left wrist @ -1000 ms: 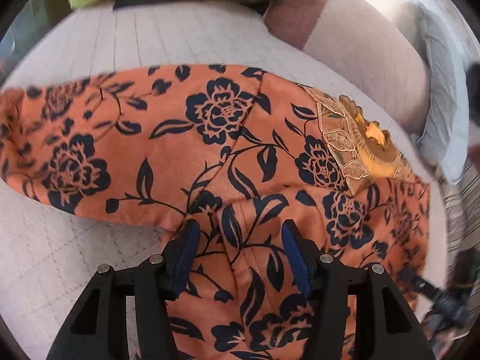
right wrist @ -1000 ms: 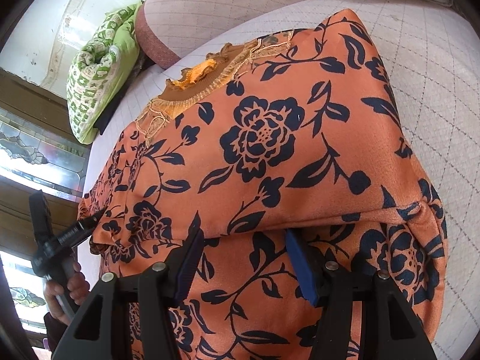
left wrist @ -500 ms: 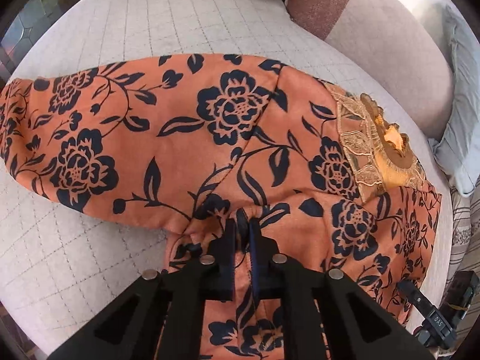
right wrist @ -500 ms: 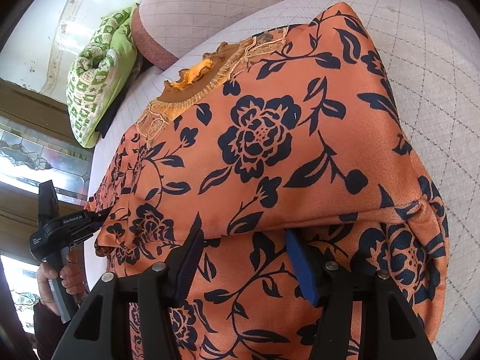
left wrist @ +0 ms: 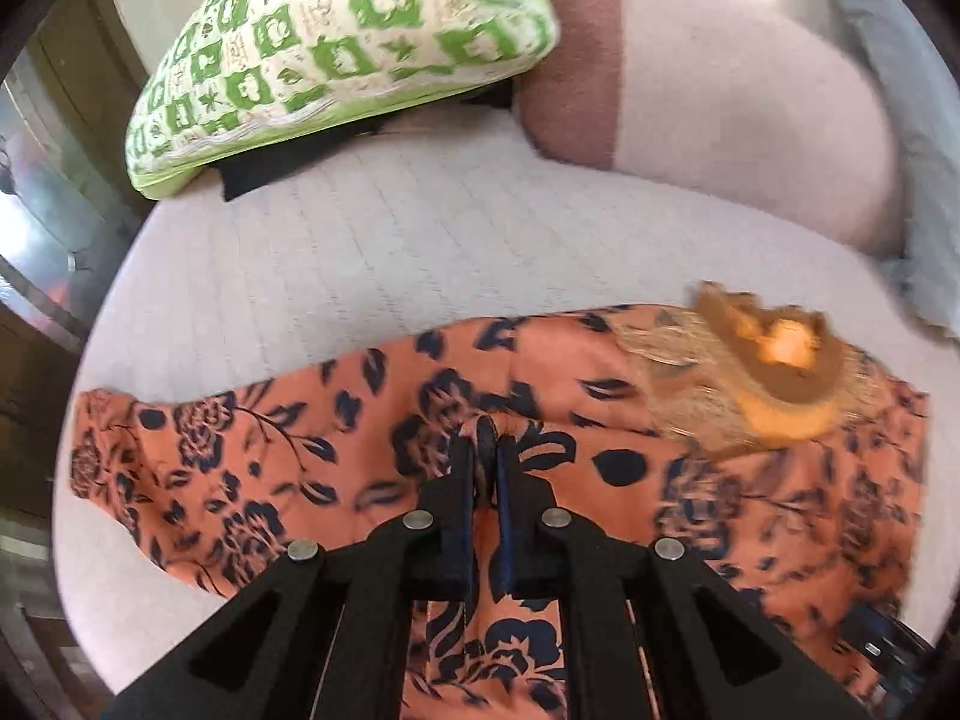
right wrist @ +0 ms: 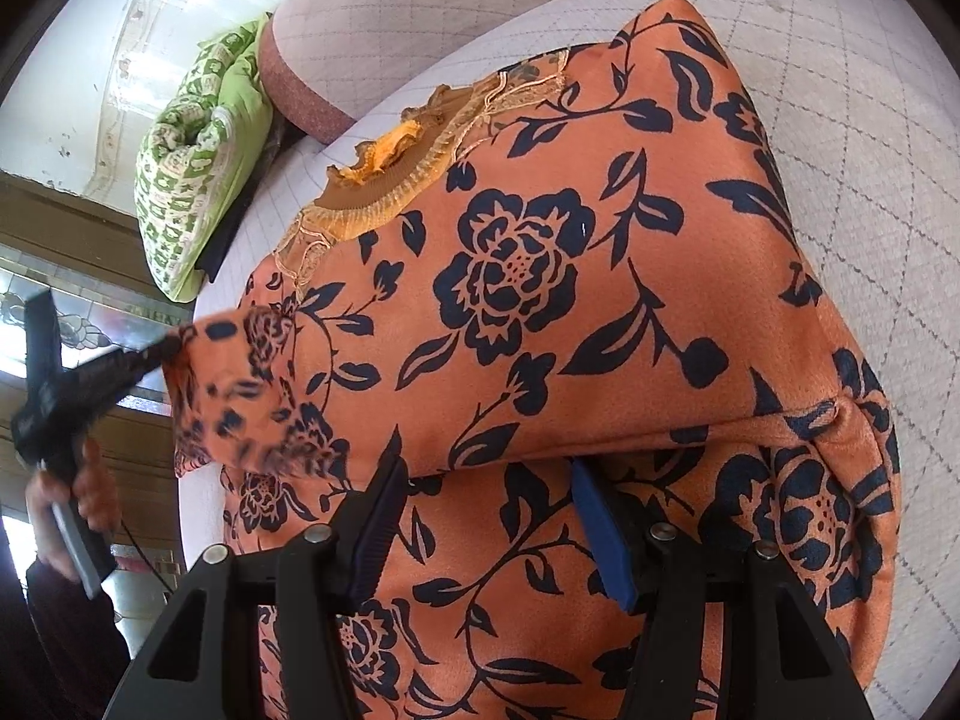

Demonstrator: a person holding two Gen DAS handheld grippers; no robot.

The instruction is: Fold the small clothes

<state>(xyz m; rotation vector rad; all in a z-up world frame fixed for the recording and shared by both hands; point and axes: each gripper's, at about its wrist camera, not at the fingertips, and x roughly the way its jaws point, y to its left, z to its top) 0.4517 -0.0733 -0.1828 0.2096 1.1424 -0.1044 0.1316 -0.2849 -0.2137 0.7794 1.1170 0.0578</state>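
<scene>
Left gripper [left wrist: 487,456] jaws pinch the orange floral garment [left wrist: 600,450] on the quilted bed [left wrist: 360,240]

Orange garment [right wrist: 600,312] with navy flowers, green-and-cream checked pillow [left wrist: 336,54], pale quilted cover [left wrist: 372,258]

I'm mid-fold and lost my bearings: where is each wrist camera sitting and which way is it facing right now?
Left wrist: on the left gripper, looking steeply down at the orange garment it pinches, green pillow beyond; only its own fingers show.
Right wrist: on the right gripper, jaws apart over the garment; at the left edge, the person's hand holds the left gripper.
Shared: garment, its frilly collar, pillow, bed.
</scene>
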